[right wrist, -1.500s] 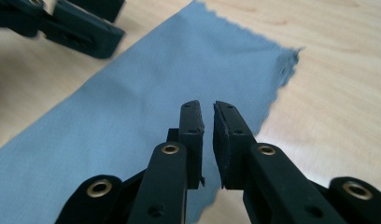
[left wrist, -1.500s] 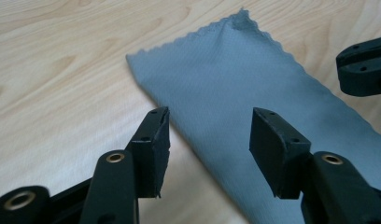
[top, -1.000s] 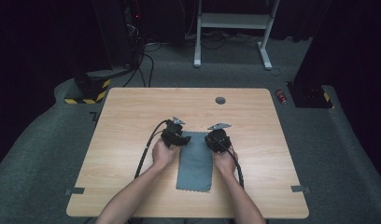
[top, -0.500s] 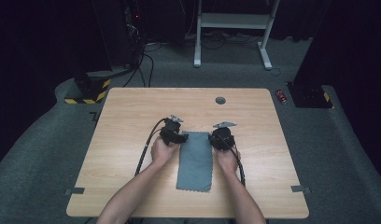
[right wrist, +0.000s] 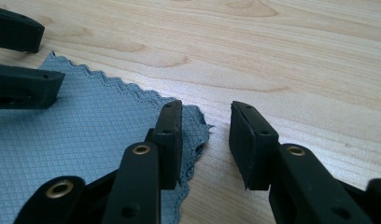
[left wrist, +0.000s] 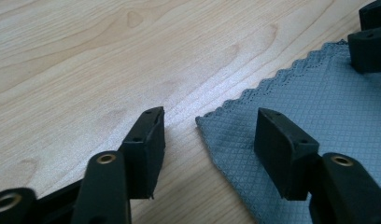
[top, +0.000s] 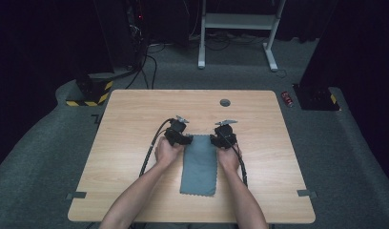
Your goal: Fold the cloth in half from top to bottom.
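A grey-blue cloth (top: 199,164) with a zigzag edge lies flat on the wooden table (top: 135,114). My left gripper (top: 183,139) is at its far left corner and my right gripper (top: 220,139) at its far right corner. In the left gripper view, the jaws (left wrist: 209,121) stand open with the cloth (left wrist: 319,102) corner lying loose between them; they have just been opening. In the right gripper view, the jaws (right wrist: 207,112) have also just been opening and stand apart. The slightly rumpled corner of the cloth (right wrist: 86,121) rests by the left jaw, unpinched.
A round cable hole (top: 225,102) sits near the table's far edge. Black cables trail from both grippers toward the person. A red can (top: 288,98) lies on the floor off the far right corner. Bare wood lies on both sides of the cloth.
The cloth's far edge has settled flat on the table between the two grippers. Both hands stay almost where they were.
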A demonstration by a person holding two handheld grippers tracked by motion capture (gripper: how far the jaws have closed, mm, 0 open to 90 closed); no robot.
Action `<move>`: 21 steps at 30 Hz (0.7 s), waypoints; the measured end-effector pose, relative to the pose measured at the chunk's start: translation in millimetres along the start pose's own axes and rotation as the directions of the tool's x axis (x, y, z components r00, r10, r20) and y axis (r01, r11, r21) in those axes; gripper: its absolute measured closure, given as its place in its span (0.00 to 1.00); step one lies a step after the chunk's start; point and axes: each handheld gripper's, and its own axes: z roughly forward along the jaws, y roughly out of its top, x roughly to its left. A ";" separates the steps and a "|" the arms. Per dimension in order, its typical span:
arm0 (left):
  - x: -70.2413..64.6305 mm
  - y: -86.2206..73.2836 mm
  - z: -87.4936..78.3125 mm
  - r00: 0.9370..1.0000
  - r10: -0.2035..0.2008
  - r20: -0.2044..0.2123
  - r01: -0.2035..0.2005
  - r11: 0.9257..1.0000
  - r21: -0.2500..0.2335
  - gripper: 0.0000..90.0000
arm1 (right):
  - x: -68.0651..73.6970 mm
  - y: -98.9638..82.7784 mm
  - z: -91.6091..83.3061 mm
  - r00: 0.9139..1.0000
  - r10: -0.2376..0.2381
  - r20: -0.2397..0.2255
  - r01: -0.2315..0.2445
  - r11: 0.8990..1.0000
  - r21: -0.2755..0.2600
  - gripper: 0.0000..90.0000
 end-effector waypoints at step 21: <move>-2.4 8.9 0.2 0.991 0.016 0.131 -0.021 0.999 0.040 0.98 | 1.7 1.5 -3.2 0.997 -0.045 -0.070 0.045 0.999 0.002 0.99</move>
